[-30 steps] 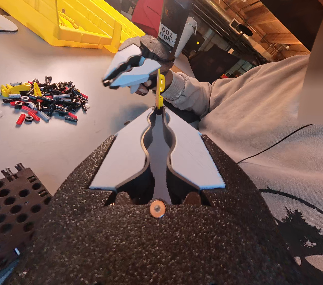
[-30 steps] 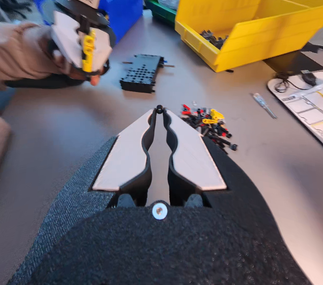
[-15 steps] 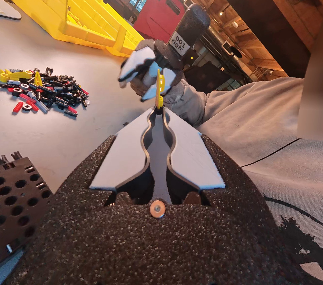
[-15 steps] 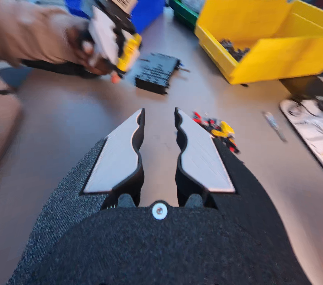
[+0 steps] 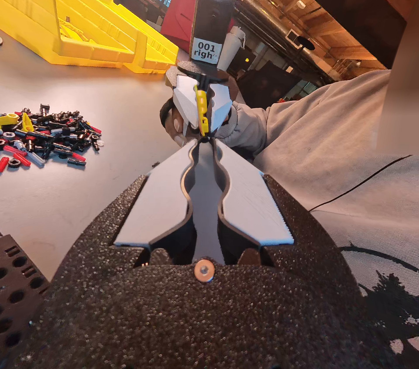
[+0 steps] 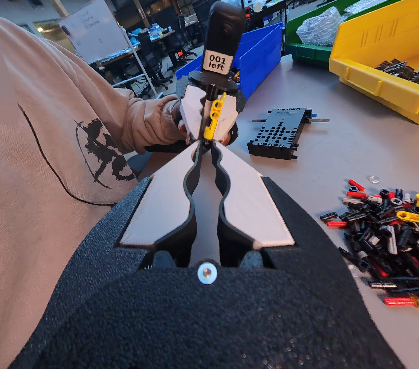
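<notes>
1. Open room: the table [image 5: 113, 97] lies bare beneath and just ahead of both tools. A pile of small red, black and grey parts [image 5: 45, 133] lies off to one side. A black perforated plate [image 6: 276, 133] lies beyond it, near the blue bin [image 6: 258, 56]. The yellow bins [image 5: 79, 25] line the far edge. The person's sweatshirt [image 5: 317, 131] closes off the near side.
2. Pose: both tools are held above the table, pointing at each other tip to tip. The right hand [image 5: 174, 122] and the left hand [image 6: 181, 127] each wrap a handle from below, sleeves drawn up to the wrists.
3. Left gripper [image 5: 204, 141]: fingers drawn close together, pinching the lower end of a yellow beam [image 5: 201, 112]. The beam stands up from the tips, slightly tilted.
4. Right gripper [image 6: 205, 144]: fingers closed to a narrow slit. The tips sit at the beam's lower end, where a small dark piece [image 6: 206, 142] shows. Whether they clamp it cannot be told.
5. Beam location: in the air between the two tools, well clear of the table. From either camera it overlaps the opposite tool's fingers.
</notes>
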